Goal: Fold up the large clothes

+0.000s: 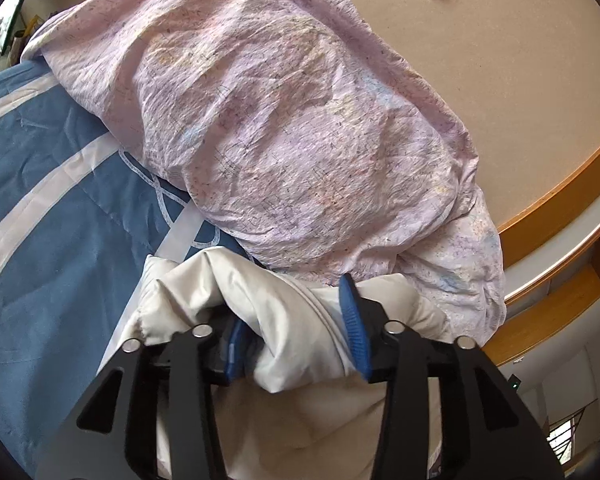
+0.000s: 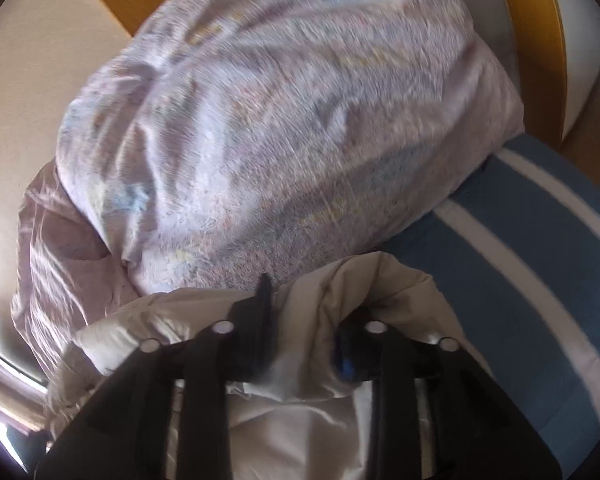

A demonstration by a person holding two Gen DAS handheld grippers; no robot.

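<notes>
White puffy jacket (image 1: pixel 204 280) lying slack between spread, non-pinching jaws of left gripper (image 1: pixel 292 312) and right gripper (image 2: pixel 304 316), parked on the bedspread (image 1: pixel 40 200) by the lilac duvet (image 1: pixel 280 120), guessing to land a fold.

The right wrist view is motion-blurred throughout: the print on the pillow (image 2: pixel 284 128) is unreadable. The white garment (image 2: pixel 300 420) runs off the bottom edge in both views. It covers the inner pad of the right claw (image 2: pixel 304 340) at lower centre. In the left wrist view, the garment (image 1: pixel 284 320) hides part of the left claw (image 1: pixel 296 344). The blue bedspread (image 1: pixel 40 240) is cut off at the left edge.
</notes>
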